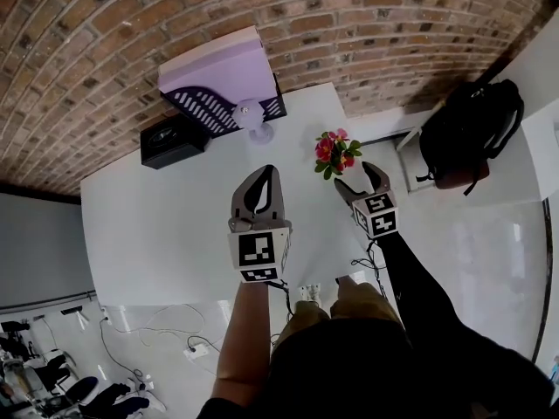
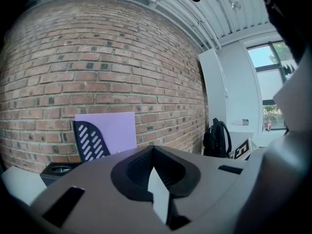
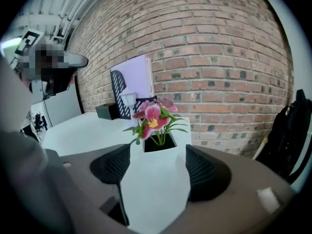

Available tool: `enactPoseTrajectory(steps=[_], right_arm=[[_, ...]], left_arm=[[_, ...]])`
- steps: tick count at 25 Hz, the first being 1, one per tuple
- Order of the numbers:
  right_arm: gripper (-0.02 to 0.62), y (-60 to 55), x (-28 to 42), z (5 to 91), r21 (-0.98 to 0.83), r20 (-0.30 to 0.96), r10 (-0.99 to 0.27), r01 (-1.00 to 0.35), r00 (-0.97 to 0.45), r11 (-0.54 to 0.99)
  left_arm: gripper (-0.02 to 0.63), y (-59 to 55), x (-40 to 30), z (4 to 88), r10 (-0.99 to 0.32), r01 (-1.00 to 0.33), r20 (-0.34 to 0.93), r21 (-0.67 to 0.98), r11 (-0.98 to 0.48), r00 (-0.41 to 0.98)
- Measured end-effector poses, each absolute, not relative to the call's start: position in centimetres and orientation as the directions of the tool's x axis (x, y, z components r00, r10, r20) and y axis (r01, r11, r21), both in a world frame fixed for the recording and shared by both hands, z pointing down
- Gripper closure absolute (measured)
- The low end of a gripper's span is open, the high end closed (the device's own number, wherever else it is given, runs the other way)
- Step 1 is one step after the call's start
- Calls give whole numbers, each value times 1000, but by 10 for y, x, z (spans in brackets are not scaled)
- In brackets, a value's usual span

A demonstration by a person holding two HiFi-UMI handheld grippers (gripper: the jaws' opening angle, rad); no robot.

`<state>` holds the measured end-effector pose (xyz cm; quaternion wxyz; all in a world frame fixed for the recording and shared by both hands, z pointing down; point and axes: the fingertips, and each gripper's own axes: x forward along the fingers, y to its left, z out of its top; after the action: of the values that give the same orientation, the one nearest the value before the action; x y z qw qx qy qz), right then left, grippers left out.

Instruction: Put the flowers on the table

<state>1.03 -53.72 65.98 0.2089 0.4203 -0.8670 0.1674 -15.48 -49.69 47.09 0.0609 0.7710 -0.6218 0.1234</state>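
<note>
While your right gripper pinches the white pot, your left gripper rides with its tips pressed together on nothing.
Ribbed dark pads sit flush on both flat sides of the square, smooth-walled pot. The flowers, pink petals over thin green leaves, stand upright in it. You have it over the glossy white table, near the right edge; you can't tell if its base touches. Open surface spreads to your left. The purple board and black box line the rough brick wall at the far edge.
</note>
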Motion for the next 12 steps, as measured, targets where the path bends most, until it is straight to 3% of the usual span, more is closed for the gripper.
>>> enactPoseTrajectory(steps=[12], right_arm=[[247,-495,12,567,-19,376,-757,-821,-534,570]], left_arm=[[598,-461,-153,432,-953,-965,186,-62,-256,241]])
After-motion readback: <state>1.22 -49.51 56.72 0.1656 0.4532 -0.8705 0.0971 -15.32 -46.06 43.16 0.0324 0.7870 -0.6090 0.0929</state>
